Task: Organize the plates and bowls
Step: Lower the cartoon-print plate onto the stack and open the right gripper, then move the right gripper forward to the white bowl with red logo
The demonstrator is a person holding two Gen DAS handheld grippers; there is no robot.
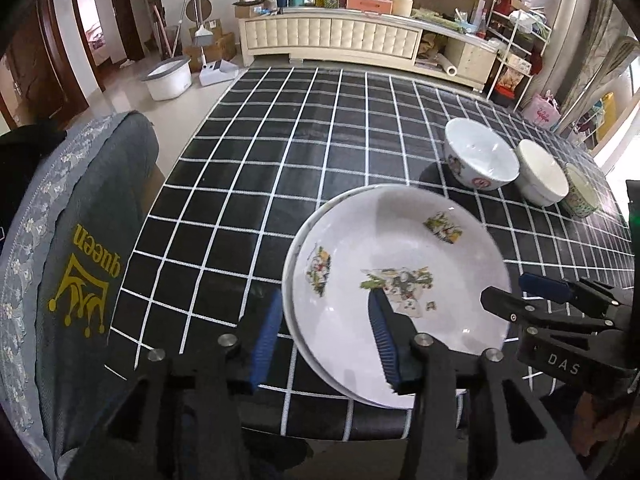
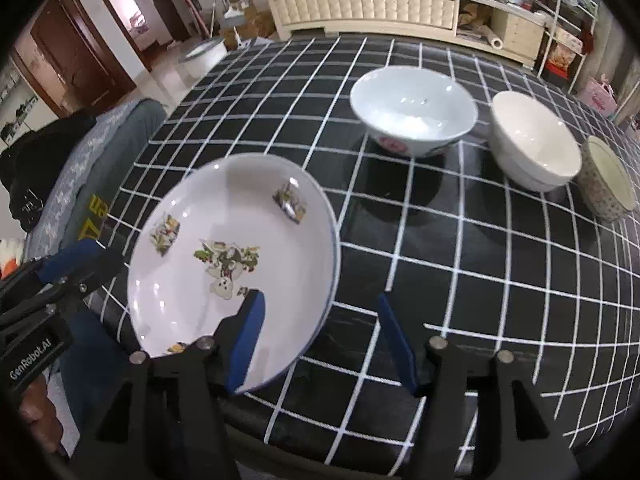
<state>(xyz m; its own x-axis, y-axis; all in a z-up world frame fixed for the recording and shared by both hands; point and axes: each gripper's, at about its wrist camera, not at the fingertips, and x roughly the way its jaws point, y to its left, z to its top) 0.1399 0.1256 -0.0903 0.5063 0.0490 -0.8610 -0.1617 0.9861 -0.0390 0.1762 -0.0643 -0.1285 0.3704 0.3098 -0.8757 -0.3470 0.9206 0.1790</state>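
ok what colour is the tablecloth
Black with a white grid, the tablecloth shows best in the right wrist view.

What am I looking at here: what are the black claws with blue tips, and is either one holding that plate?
They are two hand-held grippers; a person carries one in each hand, each with a fisheye camera looking along its fingers. One picture is from the left gripper, the other from the right gripper. On the checked tablecloth lie a decorated plate atop another plate, and three bowls: patterned, white, speckled. Both grippers straddle the plate's rim, open, gripping nothing.
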